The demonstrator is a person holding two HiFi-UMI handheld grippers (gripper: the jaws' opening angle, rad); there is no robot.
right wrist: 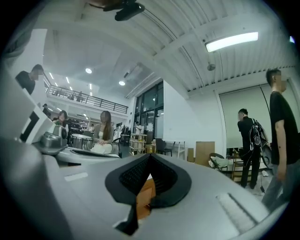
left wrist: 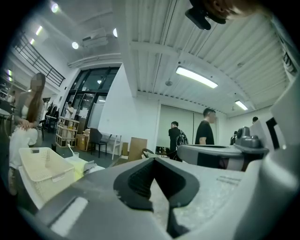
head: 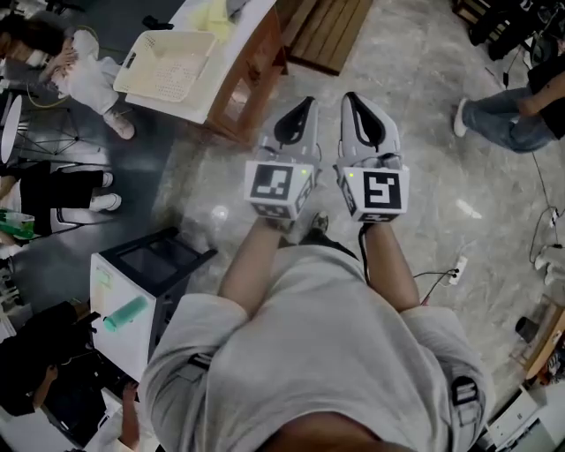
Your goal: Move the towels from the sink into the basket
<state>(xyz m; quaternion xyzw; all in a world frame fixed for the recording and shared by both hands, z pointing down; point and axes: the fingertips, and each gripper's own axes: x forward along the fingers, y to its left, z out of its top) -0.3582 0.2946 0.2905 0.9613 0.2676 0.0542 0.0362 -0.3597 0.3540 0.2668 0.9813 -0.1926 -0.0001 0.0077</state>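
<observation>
Closed on nothing, left tongs (head: pixel 303 106) and right tongs (head: pixel 356 99) hang side by side; basket (head: pixel 168 66) lies at the desk (head: pixel 252 25) edge.

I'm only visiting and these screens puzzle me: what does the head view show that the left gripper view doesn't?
Only the head view shows the wearer's arms and the stone floor. Only the left gripper view shows a ceiling light and two standing people in black. Both show the cream basket and the left gripper, its jaws shut on nothing.
</observation>
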